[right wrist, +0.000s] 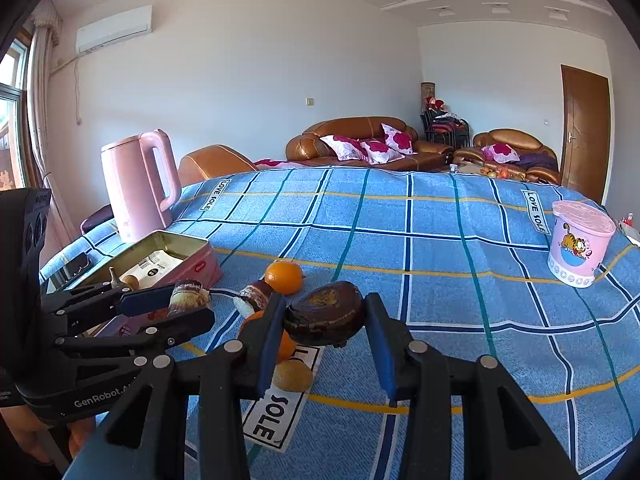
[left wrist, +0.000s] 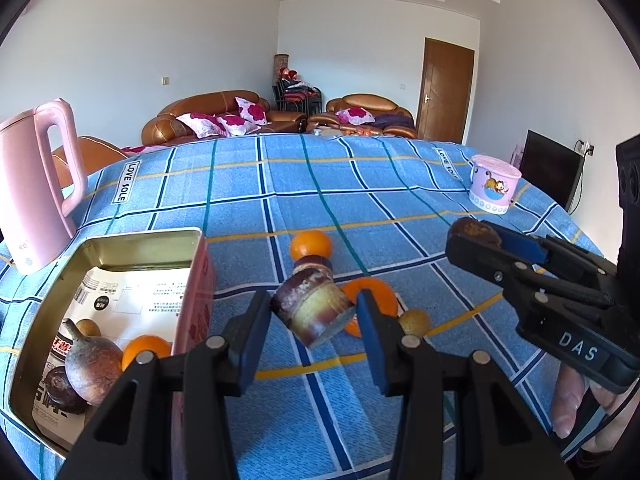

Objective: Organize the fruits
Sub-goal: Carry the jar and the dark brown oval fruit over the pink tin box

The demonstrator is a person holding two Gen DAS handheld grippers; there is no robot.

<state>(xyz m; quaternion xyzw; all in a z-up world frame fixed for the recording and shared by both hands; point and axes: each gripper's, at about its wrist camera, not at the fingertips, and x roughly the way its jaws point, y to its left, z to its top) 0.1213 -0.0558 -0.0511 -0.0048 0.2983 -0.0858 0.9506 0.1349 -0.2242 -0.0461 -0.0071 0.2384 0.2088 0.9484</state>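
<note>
My left gripper [left wrist: 315,314] is shut on a short purple and yellow sugarcane piece [left wrist: 312,304], lifted just right of the open pink tin [left wrist: 140,236]. In the tin lie a brown bulb-shaped fruit [left wrist: 94,364], an orange [left wrist: 146,346] and a dark round fruit [left wrist: 60,390]. My right gripper [right wrist: 326,320] is shut on a dark brown flat fruit [right wrist: 326,312] above the cloth. On the cloth lie one orange [right wrist: 284,276], a second sugarcane piece [right wrist: 256,296], another orange [left wrist: 370,294] and a small tan fruit [right wrist: 292,376].
A blue checked cloth [right wrist: 440,260] covers the table. A pink kettle [right wrist: 138,184] stands behind the tin at the left. A pink lidded cup [right wrist: 580,244] sits at the far right. A hand [left wrist: 568,404] holds the right gripper.
</note>
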